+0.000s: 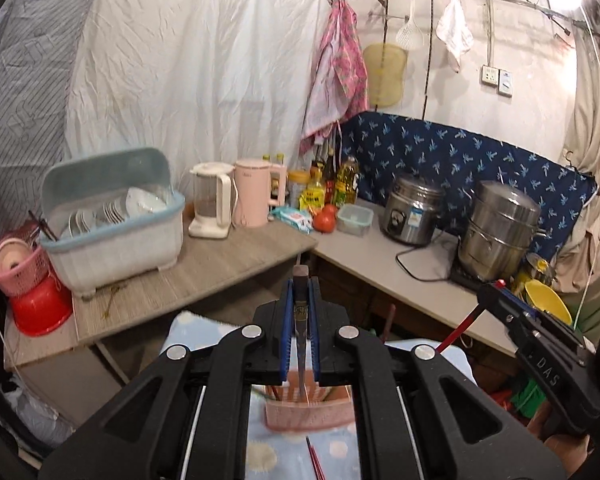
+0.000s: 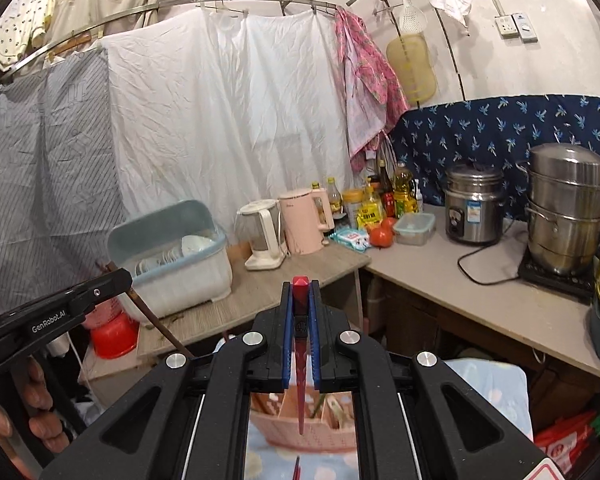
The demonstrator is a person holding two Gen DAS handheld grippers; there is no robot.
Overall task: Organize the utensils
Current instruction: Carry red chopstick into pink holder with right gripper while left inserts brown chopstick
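Note:
My left gripper (image 1: 301, 286) is shut on a dark brown chopstick (image 1: 301, 320) that points down into a pink slotted utensil basket (image 1: 308, 414) on a blue cloth. My right gripper (image 2: 300, 290) is shut on a red chopstick (image 2: 300, 344), its tip hanging over the same pink basket (image 2: 304, 428). The right gripper also shows in the left wrist view (image 1: 500, 300) with the red chopstick (image 1: 458, 330). The left gripper shows in the right wrist view (image 2: 116, 280) holding the brown chopstick (image 2: 160, 328). Another red chopstick (image 1: 314, 458) lies on the cloth.
A blue-lidded dish rack (image 1: 112, 220) with plates, two kettles (image 1: 232, 200), bottles, tomatoes (image 1: 326, 218), a rice cooker (image 1: 414, 212) and a steel steamer pot (image 1: 498, 232) stand on the L-shaped counter (image 1: 228, 264). A pink basket and red basin (image 1: 40, 300) sit far left.

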